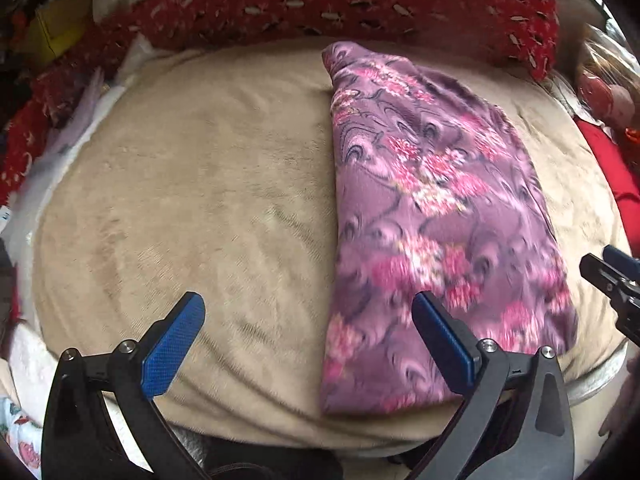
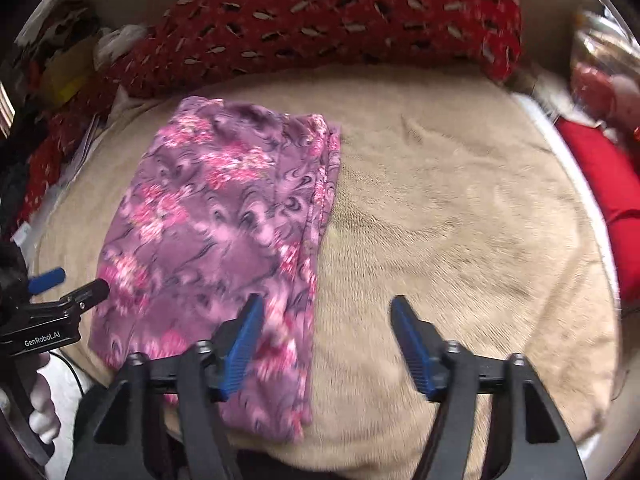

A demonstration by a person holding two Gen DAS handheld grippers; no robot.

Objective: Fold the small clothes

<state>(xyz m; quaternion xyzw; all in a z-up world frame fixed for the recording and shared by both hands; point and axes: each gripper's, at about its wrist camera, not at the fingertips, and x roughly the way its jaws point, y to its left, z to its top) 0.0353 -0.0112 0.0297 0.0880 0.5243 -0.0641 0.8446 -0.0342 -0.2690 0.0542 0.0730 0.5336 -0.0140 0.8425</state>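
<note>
Plush, matt beige blanket — purple floral garment seems soft fleece.

A folded garment lies lengthwise on a blanket, right of the middle in the left wrist view and left of the middle in the right wrist view. Behind both, a patterned cloth is bunched along the blanket's far edge. Both grippers, the left and the right, hang above the blanket's near edge, one on either side of the garment's near end.

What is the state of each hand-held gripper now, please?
Left hand-held gripper: open, holding nothing.
Right hand-held gripper: open, holding nothing, above the purple cloth.
</note>
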